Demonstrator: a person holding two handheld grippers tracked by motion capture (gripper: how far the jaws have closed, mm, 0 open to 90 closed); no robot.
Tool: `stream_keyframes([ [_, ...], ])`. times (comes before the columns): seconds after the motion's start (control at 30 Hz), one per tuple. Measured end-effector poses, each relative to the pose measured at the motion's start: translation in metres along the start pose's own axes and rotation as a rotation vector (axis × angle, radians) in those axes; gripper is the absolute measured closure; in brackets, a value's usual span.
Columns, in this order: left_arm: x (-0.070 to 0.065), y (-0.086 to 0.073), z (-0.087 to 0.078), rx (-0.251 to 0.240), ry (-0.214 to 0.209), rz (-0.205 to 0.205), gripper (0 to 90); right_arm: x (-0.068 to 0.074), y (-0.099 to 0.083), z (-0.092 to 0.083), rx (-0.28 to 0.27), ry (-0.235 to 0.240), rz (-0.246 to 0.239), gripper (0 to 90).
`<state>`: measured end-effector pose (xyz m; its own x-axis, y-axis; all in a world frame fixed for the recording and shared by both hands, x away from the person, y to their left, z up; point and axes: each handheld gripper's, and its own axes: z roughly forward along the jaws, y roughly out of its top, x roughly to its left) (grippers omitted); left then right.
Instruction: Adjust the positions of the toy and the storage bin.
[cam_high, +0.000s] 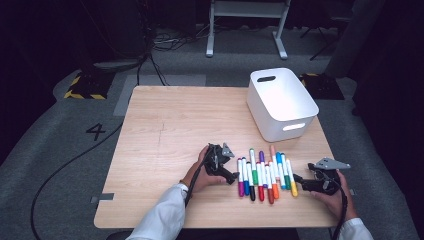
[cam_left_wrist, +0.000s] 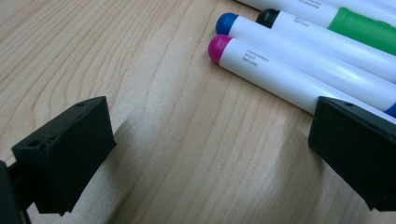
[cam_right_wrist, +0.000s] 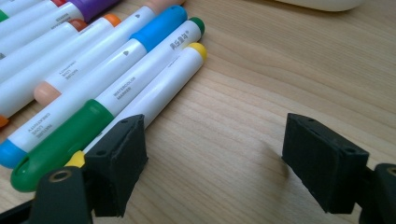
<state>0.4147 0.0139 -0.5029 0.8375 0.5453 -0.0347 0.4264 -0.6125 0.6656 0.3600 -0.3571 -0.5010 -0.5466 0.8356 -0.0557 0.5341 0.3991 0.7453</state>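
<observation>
My two hand-held grippers flank a row of markers (cam_high: 265, 174) near the front of the desk (cam_high: 175, 125), the left hand-held gripper (cam_high: 233, 178) just beside the magenta-ended marker (cam_left_wrist: 280, 74), the right hand-held gripper (cam_high: 296, 177) beside the yellow-ended marker (cam_right_wrist: 159, 88). Both sets of jaws stand apart and hold nothing, apparently lined up so each can take an outer marker. A white bin (cam_high: 281, 102) waits at the far right corner, likely the place they go. Its inside is hidden from me, and the print on the barrels is too small to read
</observation>
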Motion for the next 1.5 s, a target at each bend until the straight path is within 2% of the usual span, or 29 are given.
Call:
stream_keyframes([
  [0.03,0.0,0.001,0.0,0.001,-0.002,0.006,0.3,0.0,0.0,0.0,-0.003,-0.002,0.005,21.9],
  [0.07,-0.001,0.002,0.001,0.001,-0.003,-0.007,0.2,-0.001,0.0,0.0,-0.001,-0.004,0.005,21.8],
  [0.1,0.0,0.003,0.002,-0.001,-0.004,0.003,0.2,-0.002,0.0,-0.001,0.003,-0.007,-0.001,21.8],
  [0.13,-0.002,0.003,0.003,0.009,-0.01,-0.016,0.2,-0.003,0.0,-0.001,0.002,-0.009,0.002,21.9],
  [0.2,-0.001,0.006,0.004,0.009,-0.009,-0.001,0.3,-0.006,-0.001,-0.001,0.001,-0.012,0.006,21.9],
  [0.27,-0.002,0.008,0.006,0.003,-0.004,-0.002,0.3,-0.007,-0.001,-0.002,0.0,-0.018,0.01,21.9],
  [0.3,-0.004,0.008,0.007,0.012,-0.01,-0.021,0.3,-0.009,-0.002,-0.002,0.004,-0.022,0.006,22.0],
  [0.37,-0.004,0.012,0.011,-0.005,-0.006,-0.003,0.2,-0.01,-0.003,-0.003,0.0,-0.027,0.021,22.1],
  [0.4,-0.005,0.012,0.011,0.012,-0.011,-0.019,0.3,-0.012,-0.003,-0.004,0.002,-0.029,0.017,22.3],
  [0.43,-0.003,0.014,0.012,0.004,-0.015,0.01,0.2,-0.013,-0.004,-0.004,0.001,-0.031,0.022,22.4],
  [0.47,-0.003,0.014,0.012,0.004,-0.015,0.01,0.2,-0.013,-0.004,-0.004,0.001,-0.031,0.022,22.4],
  [0.5,-0.006,0.016,0.014,0.016,-0.013,-0.007,0.3,-0.016,-0.005,-0.005,0.0,-0.036,0.029,22.7],
  [0.57,-0.006,0.019,0.017,-0.007,-0.013,0.006,0.3,-0.018,-0.006,-0.006,0.0,-0.04,0.039,23.1],
  [0.6,-0.006,0.02,0.018,-0.004,-0.016,0.009,0.3,-0.019,-0.006,-0.006,0.0,-0.043,0.037,23.5],
  [0.63,-0.006,0.021,0.017,0.021,-0.022,0.028,0.3,-0.02,-0.007,-0.007,0.0,-0.049,0.034,24.1],
  [0.7,-0.008,0.022,0.019,0.022,-0.025,0.006,0.3,-0.022,-0.008,-0.007,-0.002,-0.048,0.052,24.2],
  [0.77,-0.009,0.023,0.02,0.03,-0.021,0.019,0.3,-0.024,-0.009,-0.008,-0.001,-0.05,0.053,24.3],
  [1.07,-0.009,0.024,0.02,0.027,-0.025,0.028,0.6,-0.025,-0.01,-0.009,-0.006,-0.059,0.057,24.5],
  [1.13,-0.009,0.024,0.019,0.025,-0.02,0.028,6.0,-0.025,-0.01,-0.009,-0.006,-0.059,0.059,24.4],
  [1.17,-0.007,0.026,0.015,0.005,-0.031,0.045,17.1,-0.025,-0.01,-0.009,-0.006,-0.057,0.065,24.3],
  [1.2,-0.007,0.026,0.015,0.005,-0.031,0.045,25.2,-0.025,-0.01,-0.009,-0.006,-0.057,0.065,24.3],
  [1.23,-0.006,0.027,0.011,-0.003,-0.023,0.048,25.2,-0.025,-0.01,-0.009,-0.007,-0.055,0.068,24.3],
  [1.27,-0.002,0.031,0.008,-0.036,-0.045,0.043,12.3,-0.026,-0.01,-0.009,-0.005,-0.054,0.07,24.3],
  [1.3,-0.001,0.034,0.004,-0.06,-0.059,0.037,12.1,-0.026,-0.01,-0.009,-0.005,-0.054,0.075,24.3],
  [1.33,-0.001,0.034,0.004,-0.06,-0.059,0.037,19.9,-0.026,-0.01,-0.009,-0.005,-0.054,0.075,24.3],
  [1.37,0.001,0.04,-0.002,-0.114,-0.078,0.025,22.9,-0.026,-0.01,-0.008,-0.005,-0.055,0.076,24.3],
  [1.43,0.002,0.044,-0.004,-0.122,-0.08,0.023,14.8,-0.025,-0.01,-0.008,-0.008,-0.055,0.085,24.3],
  [1.47,0.004,0.049,-0.007,-0.131,-0.075,0.032,19.4,-0.025,-0.01,-0.008,-0.006,-0.054,0.086,24.2],
  [1.5,0.006,0.055,-0.01,-0.144,-0.079,0.04,19.4,-0.025,-0.01,-0.008,-0.006,-0.054,0.086,24.2],
])
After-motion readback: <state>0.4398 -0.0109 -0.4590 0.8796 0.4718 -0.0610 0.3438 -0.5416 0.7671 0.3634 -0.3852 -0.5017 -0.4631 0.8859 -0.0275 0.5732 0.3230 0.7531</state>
